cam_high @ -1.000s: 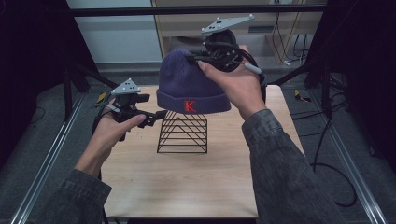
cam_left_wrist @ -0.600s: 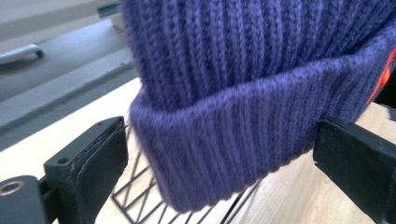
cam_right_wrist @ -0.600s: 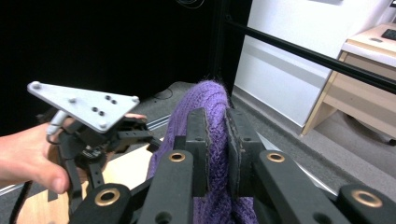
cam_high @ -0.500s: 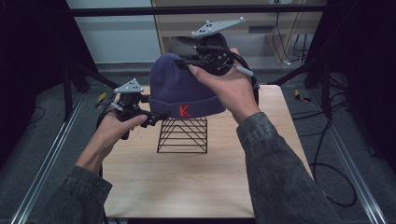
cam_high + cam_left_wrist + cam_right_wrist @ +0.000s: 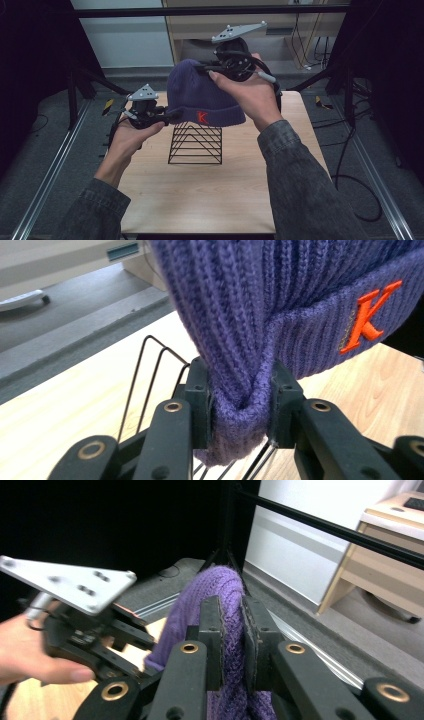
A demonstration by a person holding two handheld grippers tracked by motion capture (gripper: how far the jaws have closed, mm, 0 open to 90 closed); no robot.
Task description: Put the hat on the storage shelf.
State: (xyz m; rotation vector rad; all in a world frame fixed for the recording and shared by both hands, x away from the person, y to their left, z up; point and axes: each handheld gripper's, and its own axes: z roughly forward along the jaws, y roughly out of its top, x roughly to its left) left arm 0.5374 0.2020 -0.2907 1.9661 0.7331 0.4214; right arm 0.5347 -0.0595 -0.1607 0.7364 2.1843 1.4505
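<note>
Purple beanie (image 5: 202,97) — between both grippers' jaws

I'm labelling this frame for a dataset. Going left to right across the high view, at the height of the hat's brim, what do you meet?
Left gripper → purple knit hat → its orange K → right hand.

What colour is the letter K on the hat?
Orange, on the purple hat; the letter K shows best in the left gripper view.
</note>
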